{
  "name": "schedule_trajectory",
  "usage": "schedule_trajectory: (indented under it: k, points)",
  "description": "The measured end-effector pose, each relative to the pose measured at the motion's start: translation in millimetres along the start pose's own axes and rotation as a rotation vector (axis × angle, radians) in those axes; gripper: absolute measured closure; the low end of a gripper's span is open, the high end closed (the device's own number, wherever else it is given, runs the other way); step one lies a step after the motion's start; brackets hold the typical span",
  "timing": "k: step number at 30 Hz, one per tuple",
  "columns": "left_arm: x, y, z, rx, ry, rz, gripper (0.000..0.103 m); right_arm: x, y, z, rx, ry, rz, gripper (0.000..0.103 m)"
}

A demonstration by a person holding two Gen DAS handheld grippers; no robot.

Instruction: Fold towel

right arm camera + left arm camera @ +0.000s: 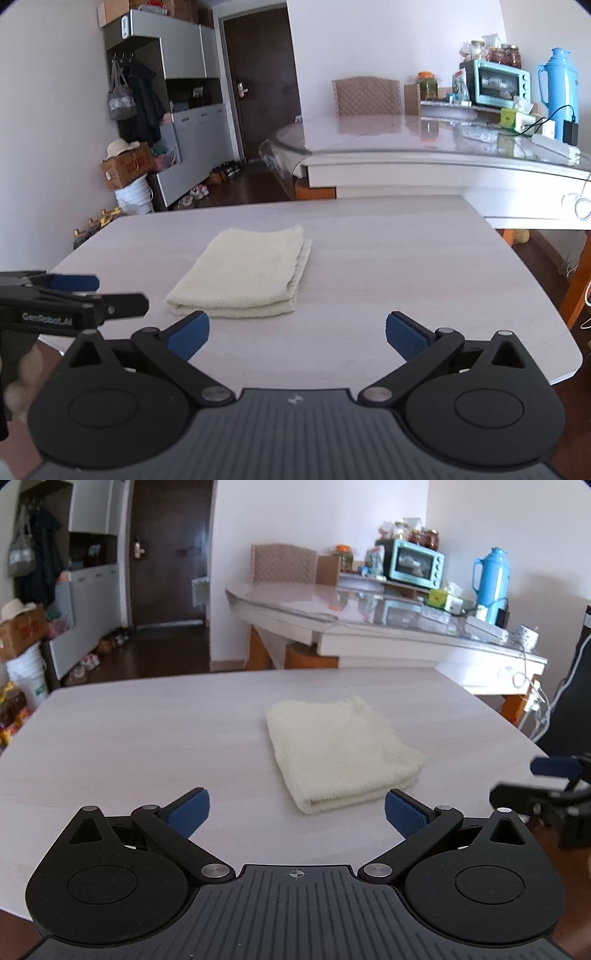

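Note:
A cream towel (341, 751) lies folded into a thick rectangle on the pale wooden table (147, 738), its folded edge toward me. My left gripper (297, 810) hovers just short of that near edge, open, with nothing between its blue pads. In the right wrist view the same towel (245, 273) lies ahead and to the left. The right gripper (297, 330) stands open over bare table (406, 266) to the right of the towel, holding nothing. Each gripper shows at the edge of the other's view: the right gripper (535, 782) at the far right, the left gripper (96, 295) at the far left.
Behind the work table stands a glass-topped dining table (406, 147) with a teal toaster oven (502, 83), a blue thermos (561, 85), boxes and cables. A padded chair (365, 96) sits behind it. Cabinets, hanging bags, boxes and shoes line the left wall near a dark door (262, 81).

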State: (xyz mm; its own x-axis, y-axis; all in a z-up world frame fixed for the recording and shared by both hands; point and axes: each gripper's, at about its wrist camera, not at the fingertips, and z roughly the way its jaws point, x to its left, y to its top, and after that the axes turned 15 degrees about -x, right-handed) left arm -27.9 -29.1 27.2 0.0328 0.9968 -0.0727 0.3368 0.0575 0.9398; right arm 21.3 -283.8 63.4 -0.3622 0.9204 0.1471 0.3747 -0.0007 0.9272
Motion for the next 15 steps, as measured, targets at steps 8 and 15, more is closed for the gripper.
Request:
schedule_trajectory:
  k: [8,15]
  points:
    - [-0.4,0.5,4.2,0.012,0.016,0.038,0.000,12.4,0.9,3.9,0.018,0.024,-0.042,0.000]
    - [-1.1,-1.4,8.0,0.035,0.019,0.040,0.000,17.7,0.8,5.3,0.026,0.043,-0.055,0.000]
